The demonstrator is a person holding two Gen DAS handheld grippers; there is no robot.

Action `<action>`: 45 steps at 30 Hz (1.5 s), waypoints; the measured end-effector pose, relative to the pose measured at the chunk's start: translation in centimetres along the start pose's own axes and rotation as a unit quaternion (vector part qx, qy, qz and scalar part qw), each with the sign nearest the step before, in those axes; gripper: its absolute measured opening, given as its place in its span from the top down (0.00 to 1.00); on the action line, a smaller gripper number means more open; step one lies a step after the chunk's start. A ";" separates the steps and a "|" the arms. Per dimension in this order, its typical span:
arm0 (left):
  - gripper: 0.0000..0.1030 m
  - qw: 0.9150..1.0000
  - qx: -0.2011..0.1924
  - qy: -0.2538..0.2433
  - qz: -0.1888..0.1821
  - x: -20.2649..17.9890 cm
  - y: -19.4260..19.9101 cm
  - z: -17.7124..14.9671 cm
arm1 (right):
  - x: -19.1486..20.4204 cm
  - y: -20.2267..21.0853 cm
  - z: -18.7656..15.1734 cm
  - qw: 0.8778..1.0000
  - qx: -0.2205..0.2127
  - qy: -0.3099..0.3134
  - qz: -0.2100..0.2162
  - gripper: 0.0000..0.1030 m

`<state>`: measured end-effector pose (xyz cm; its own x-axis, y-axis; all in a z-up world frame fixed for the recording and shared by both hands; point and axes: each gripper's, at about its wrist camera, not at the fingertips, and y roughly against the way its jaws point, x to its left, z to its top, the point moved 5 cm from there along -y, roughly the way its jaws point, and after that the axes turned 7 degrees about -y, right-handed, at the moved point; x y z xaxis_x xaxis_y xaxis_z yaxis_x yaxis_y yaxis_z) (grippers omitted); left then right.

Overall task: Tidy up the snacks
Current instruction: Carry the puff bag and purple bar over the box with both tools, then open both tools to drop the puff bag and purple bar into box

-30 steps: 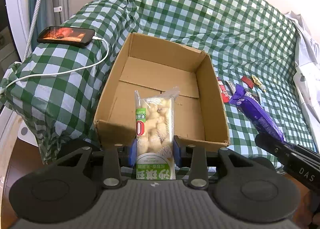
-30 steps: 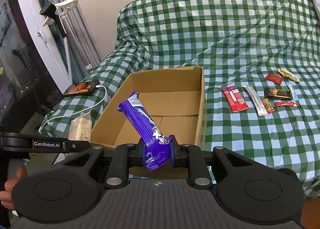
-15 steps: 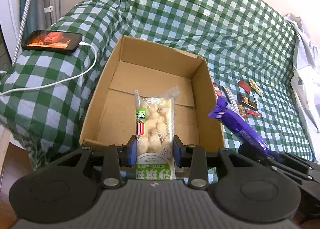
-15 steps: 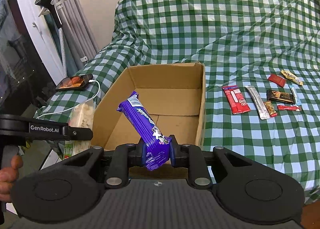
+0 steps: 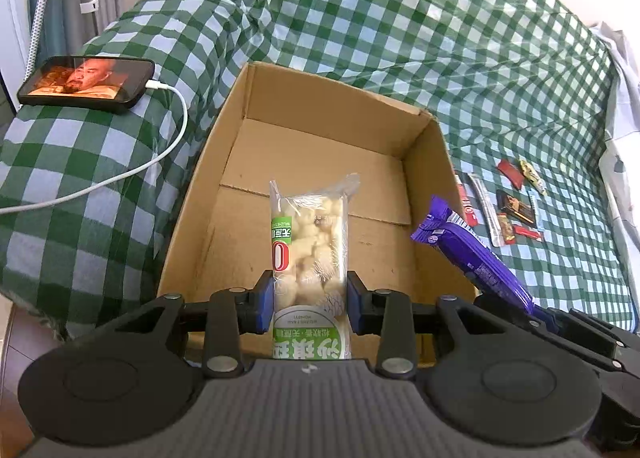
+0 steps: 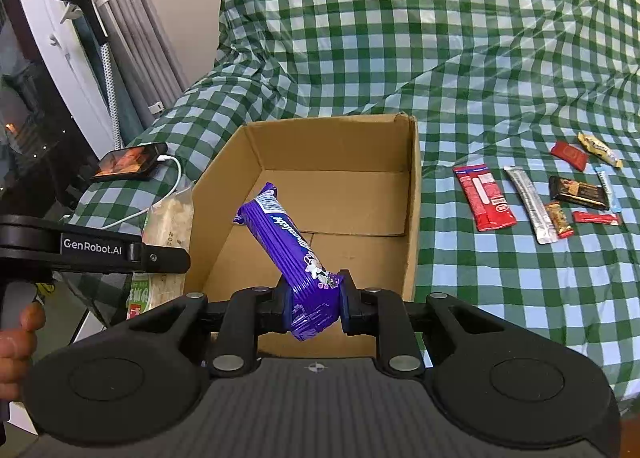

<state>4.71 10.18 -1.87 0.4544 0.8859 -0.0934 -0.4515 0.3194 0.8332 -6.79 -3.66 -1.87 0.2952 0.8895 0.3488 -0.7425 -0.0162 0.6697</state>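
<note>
My left gripper [image 5: 310, 308] is shut on a clear pack of pale puffed snacks [image 5: 308, 250] with a green label, held upright above the near edge of the open cardboard box [image 5: 428, 161]. My right gripper [image 6: 314, 308] is shut on a purple wrapped snack pack [image 6: 284, 242], tilted to the upper left over the near part of the same box [image 6: 414, 197]. The purple pack also shows in the left wrist view [image 5: 472, 254], right of the box. The box holds nothing.
Several small snack packets [image 6: 536, 197] lie on the green checked cloth right of the box, among them a red bar [image 6: 484, 195] and a silver stick [image 6: 530, 203]. A phone [image 5: 86, 83] on a white cable lies to the left. A hand [image 6: 16, 342] grips the left tool.
Both grippers have moved forward toward the box with their packs; the purple pack has come closer to the box's right wall in the left wrist view.
</note>
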 end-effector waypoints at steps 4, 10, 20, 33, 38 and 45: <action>0.61 1.000 0.010 -0.001 0.001 0.3 -1.7 0.6 | -0.1 -1.5 0.5 1.000 0.005 0.001 0.002 0.78; 0.61 1.000 0.021 -0.009 0.008 0.5 -4.0 1.5 | -0.4 -4.0 1.0 1.000 0.018 -0.007 0.003 0.78; 0.61 0.999 0.034 -0.015 0.016 0.9 -7.0 2.5 | -0.9 -7.4 1.3 0.999 0.035 -0.009 -0.003 0.78; 0.61 0.999 0.042 -0.019 0.027 1.1 -9.2 3.4 | -0.9 -10.1 1.5 0.999 0.049 -0.013 -0.006 0.78; 0.61 0.998 0.044 -0.021 0.034 1.2 -9.4 3.4 | -0.8 -10.3 1.8 0.999 0.046 -0.013 -0.007 0.78; 0.00 0.999 0.025 -0.004 0.048 1.4 -7.9 3.5 | -0.8 -10.0 2.1 0.999 0.046 -0.011 -0.009 0.39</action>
<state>11.65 7.69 -6.68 0.4166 0.9090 -0.0079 -0.4541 0.2156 0.8645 1.63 -5.16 -7.49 0.3227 0.8794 0.3500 -0.6790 -0.0425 0.7329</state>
